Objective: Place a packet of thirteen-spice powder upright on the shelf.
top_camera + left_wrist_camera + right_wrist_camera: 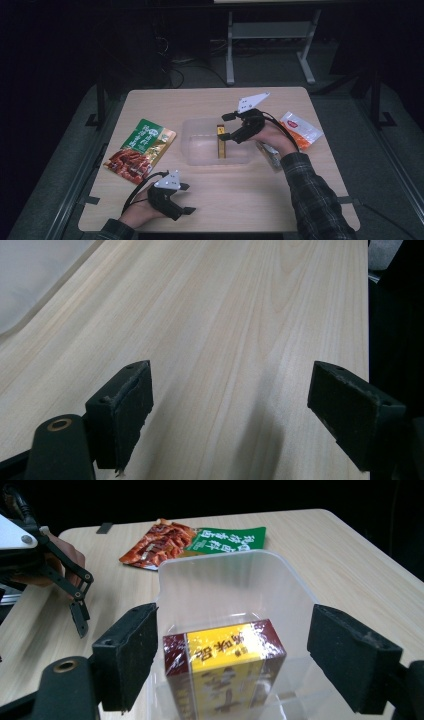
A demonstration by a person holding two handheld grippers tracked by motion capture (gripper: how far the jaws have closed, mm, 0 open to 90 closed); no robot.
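Snack packets (pixel 140 151) on wooden table (pixel 240 200)

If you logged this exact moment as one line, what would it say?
right gripper: open, jaws either side of yellow box in clear tub | left gripper: open over bare table | green-red pouch: left of tub

a pale wooden table (pixel 220 200) carries a clear plastic tub (pixel 200 150) at its middle, a green and red food pouch (pixel 140 150) left of it, an orange-white packet (pixel 300 129) right.
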